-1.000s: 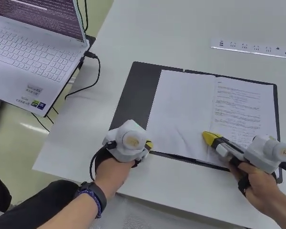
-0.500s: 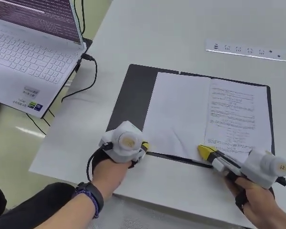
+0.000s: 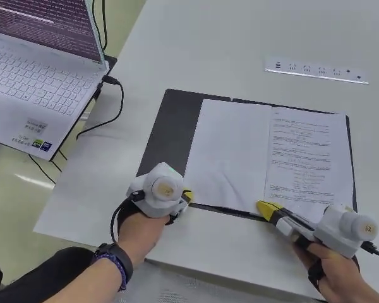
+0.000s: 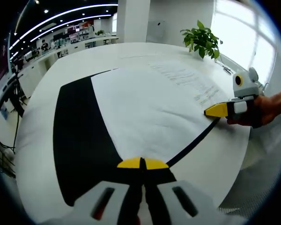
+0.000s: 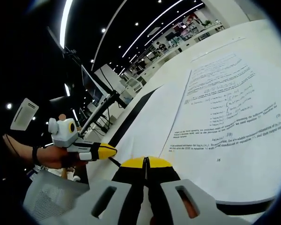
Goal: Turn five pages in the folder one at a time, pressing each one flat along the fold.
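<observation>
Closest to the person, at the near edge of the bench (image 3: 227, 243), each hand holds a gripper. The left gripper (image 3: 187, 196) rests its yellow tips on the near edge of the folder (image 3: 170, 126), at the near corner of the blank page (image 3: 230, 151); in its own gripper view its jaws are pressed together with nothing between them. The right gripper (image 3: 263, 206) lies low and points leftward, its tips at the near end of the fold, just at the bottom edge of the printed page (image 3: 306, 161); its jaws are likewise clenched on nothing. The left wrist wears a dark band (image 3: 117, 259). The black folder lies open and flat close to the bench's near edge, its left cover bare, the blank white page beside it and the printed page on the right. Farther on, a white power strip (image 3: 316, 71) lies towards the far edge. Off the bench's left edge stands an open white laptop (image 3: 31, 82), with a black cable (image 3: 107, 107) plugged into its side.
</observation>
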The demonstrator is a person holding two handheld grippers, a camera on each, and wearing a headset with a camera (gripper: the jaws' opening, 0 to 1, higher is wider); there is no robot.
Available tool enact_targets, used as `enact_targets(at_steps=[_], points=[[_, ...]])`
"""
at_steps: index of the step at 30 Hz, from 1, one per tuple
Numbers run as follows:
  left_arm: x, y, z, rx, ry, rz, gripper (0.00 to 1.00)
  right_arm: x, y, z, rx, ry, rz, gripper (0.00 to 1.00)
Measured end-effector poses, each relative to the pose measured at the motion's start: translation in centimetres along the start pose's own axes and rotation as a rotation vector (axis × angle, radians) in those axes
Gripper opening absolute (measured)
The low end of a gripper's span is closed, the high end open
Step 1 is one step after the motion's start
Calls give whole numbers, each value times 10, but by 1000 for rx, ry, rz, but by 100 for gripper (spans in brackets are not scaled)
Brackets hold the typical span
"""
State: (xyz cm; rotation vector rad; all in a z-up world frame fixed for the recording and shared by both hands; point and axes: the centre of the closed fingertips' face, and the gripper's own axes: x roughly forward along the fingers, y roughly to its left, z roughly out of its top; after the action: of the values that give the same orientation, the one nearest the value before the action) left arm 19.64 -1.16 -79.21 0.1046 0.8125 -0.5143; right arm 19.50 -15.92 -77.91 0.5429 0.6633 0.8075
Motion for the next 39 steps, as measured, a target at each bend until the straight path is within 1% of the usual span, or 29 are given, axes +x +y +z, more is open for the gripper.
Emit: enact_targets(at_steps=[6, 8, 11, 13, 15, 18, 20, 21, 22, 24, 26, 29, 34, 35, 38, 39], points=[[1, 0, 0, 7, 17, -8, 0, -1, 1, 1, 22, 6, -12, 0], [0, -1, 0, 28, 25, -12, 0, -1, 1, 1, 28, 7, -17, 0], [0, -3, 0, 30, 34, -37, 1, -3, 0, 2, 42, 7, -23, 0], [0, -4, 1, 34, 45, -52, 2, -5, 2, 5, 48, 8, -24, 3], [-1, -7, 1, 4, 56, -73, 5, -8, 2, 8, 47, 7, -30, 8], [-1, -12, 2, 9, 64, -88, 12, -13, 2, 13, 35, 10, -35, 14], [-3, -18, 7, 0, 48, -104, 19, -18, 1, 17, 8, 15, -50, 16], [-4, -22, 12, -17, 28, -117, 20, -21, 0, 19, -1, 15, -57, 18], [-4, -22, 15, -25, 16, -116, 21, -24, -1, 21, -7, 14, -64, 19], [-5, -24, 18, -25, 15, -116, 22, -29, -4, 24, -20, 12, -80, 23], [-7, -27, 20, -3, 18, -118, 24, -34, -9, 27, -30, 8, -94, 25], [-11, -29, 27, 14, 8, -126, 28, -40, -13, 31, -47, 11, -112, 27], [-21, -31, 43, 52, -23, -134, 34, -51, -14, 40, -116, 36, -129, 33], [-22, -32, 44, 56, -25, -135, 34, -54, -15, 43, -128, 36, -131, 34], [-27, -31, 50, 84, -38, -140, 37, -61, -16, 54, -158, 15, -139, 36], [-28, -31, 50, 85, -39, -141, 38, -64, -16, 59, -167, 8, -142, 36]])
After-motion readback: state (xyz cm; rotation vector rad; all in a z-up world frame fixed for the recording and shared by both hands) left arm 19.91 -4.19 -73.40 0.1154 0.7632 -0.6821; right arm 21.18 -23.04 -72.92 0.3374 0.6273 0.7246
